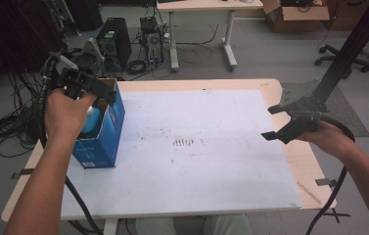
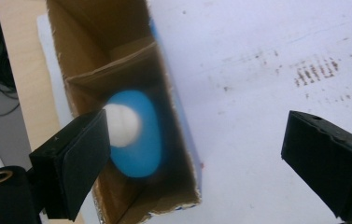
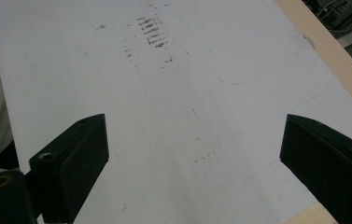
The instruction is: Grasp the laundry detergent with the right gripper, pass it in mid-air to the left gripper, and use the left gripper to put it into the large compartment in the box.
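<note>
Your tabletop [image 1: 299, 156] carries a white sheet [image 1: 211, 161] with dark smudges [image 1: 183, 142] near its middle. Beyond it you have a computer tower [image 1: 114, 41] and tangled cables [image 1: 6, 129] on the floor, a second desk [image 1: 206, 6], a cardboard carton [image 1: 294, 17] and an office chair base [image 1: 341, 56].

– Where is the box [image 1: 101, 132]?
– On the table's [image 1: 309, 161] left side, upon the sheet [image 1: 211, 161], with a bottle [image 2: 136, 135] inside.
– And the grippers?
– Left gripper [image 1: 91, 88] above the box; right gripper [image 1: 282, 122] over the table's right edge.
</note>
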The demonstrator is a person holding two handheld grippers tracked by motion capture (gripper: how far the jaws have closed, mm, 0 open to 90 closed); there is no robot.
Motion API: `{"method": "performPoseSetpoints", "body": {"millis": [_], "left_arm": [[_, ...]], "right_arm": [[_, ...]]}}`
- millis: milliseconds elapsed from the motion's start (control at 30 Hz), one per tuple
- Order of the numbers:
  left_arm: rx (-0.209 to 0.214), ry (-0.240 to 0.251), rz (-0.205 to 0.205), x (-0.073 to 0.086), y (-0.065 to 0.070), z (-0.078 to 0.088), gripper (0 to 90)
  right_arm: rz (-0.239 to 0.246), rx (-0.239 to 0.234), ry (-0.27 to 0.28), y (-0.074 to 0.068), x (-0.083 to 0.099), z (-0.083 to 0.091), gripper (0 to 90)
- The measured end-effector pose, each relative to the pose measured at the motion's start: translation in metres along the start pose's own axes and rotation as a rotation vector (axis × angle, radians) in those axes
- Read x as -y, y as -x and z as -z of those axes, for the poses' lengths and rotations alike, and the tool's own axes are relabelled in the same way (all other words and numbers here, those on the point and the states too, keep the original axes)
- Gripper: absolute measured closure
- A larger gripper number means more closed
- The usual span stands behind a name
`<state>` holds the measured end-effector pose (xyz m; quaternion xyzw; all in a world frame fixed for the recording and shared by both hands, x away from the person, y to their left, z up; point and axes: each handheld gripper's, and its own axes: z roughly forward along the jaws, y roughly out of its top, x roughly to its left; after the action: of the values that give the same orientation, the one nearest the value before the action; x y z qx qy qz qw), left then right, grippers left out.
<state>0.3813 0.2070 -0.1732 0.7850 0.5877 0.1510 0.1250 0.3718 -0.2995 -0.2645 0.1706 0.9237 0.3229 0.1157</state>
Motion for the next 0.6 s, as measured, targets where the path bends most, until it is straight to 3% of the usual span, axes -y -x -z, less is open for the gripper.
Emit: {"method": "performPoseSetpoints", "body": {"millis": [600], "left_arm": [[0.041,0.017,-0.16,-0.015,0.049,0.02,6.6]], "right_arm": [[-0.009,0.002,-0.001,-0.001,0.001,0.003,7.3]]}}
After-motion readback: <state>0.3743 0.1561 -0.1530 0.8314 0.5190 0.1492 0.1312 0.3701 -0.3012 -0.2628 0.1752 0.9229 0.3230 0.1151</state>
